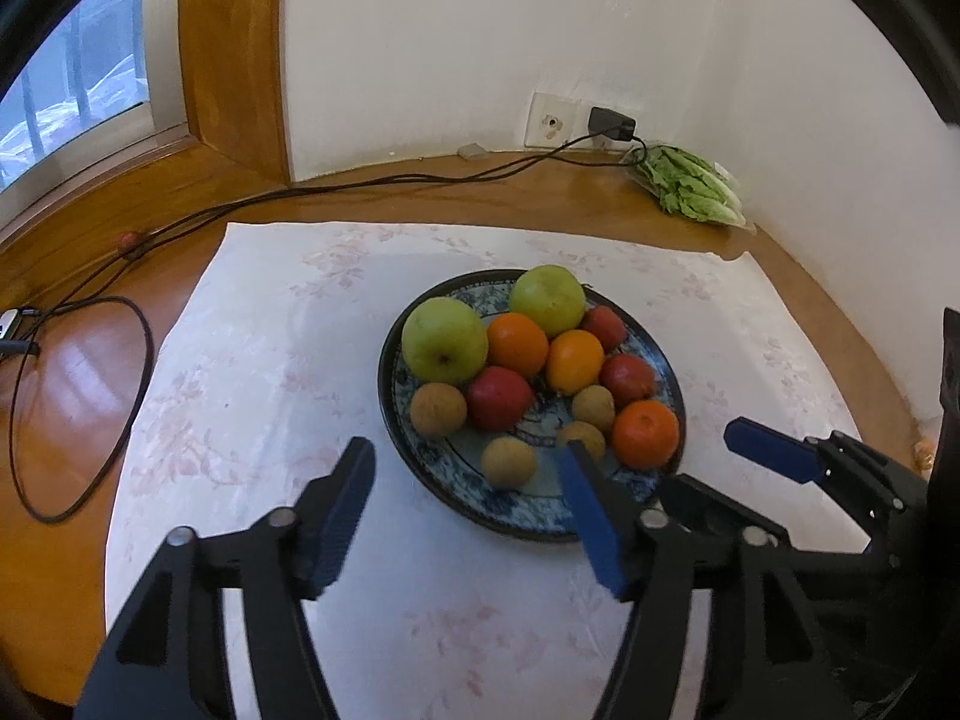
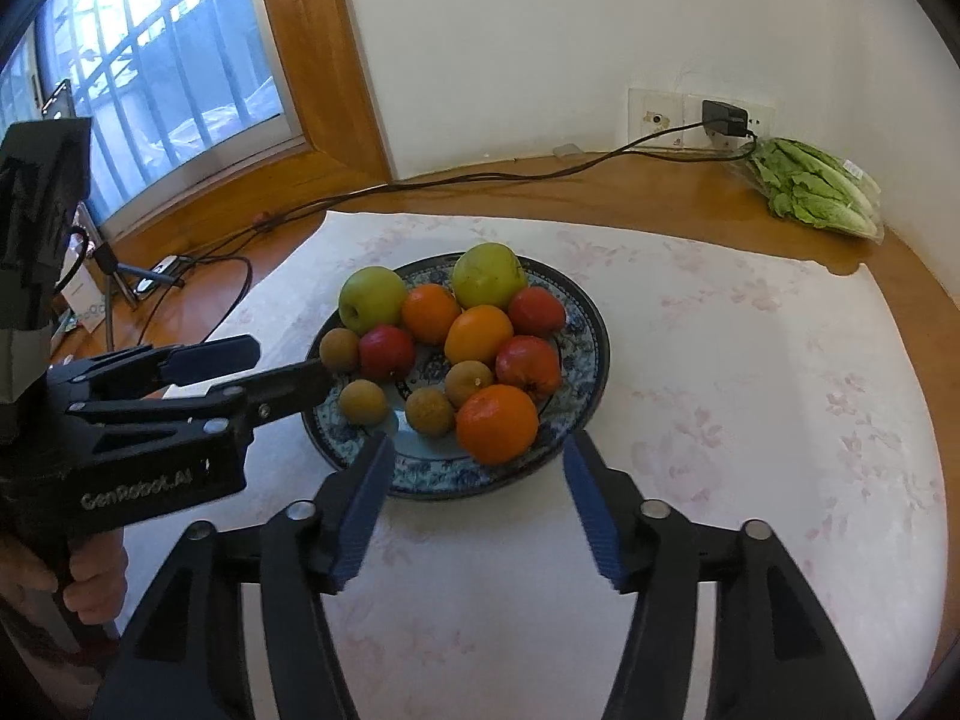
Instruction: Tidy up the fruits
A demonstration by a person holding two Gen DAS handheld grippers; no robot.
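Left wrist view: left tool [image 1: 465, 450] hangs low over the near rim of the plate [image 1: 420, 468], fingers wide apart, nothing between them. Plate sits mid-cloth on the white floral tablecloth [image 1: 252, 360] covering the wooden desk [image 1: 78, 360]. On the plate: two green apples [image 1: 444, 339], three oranges [image 1: 645, 433], three red fruits [image 1: 499, 397], four small brown fruits [image 1: 438, 409], all bunched and touching. Right tool [image 1: 774, 450] comes in from the right edge, just beside the plate; only one blue finger is clear. Bagged lettuce [image 1: 690, 183] lies in the far corner by the wall socket [image 1: 555, 120]; black cable [image 1: 78, 408] loops on the desk at left.

Right wrist view: right tool [image 2: 477, 453] is spread open, empty, at the plate's [image 2: 591, 324] near edge, close to the front orange [image 2: 497, 423]. Left tool [image 2: 270, 366] reaches in from the left, tips at the plate rim beside a brown fruit [image 2: 339, 349], fingers apart, holding nothing. Lettuce [image 2: 816, 189] far right.
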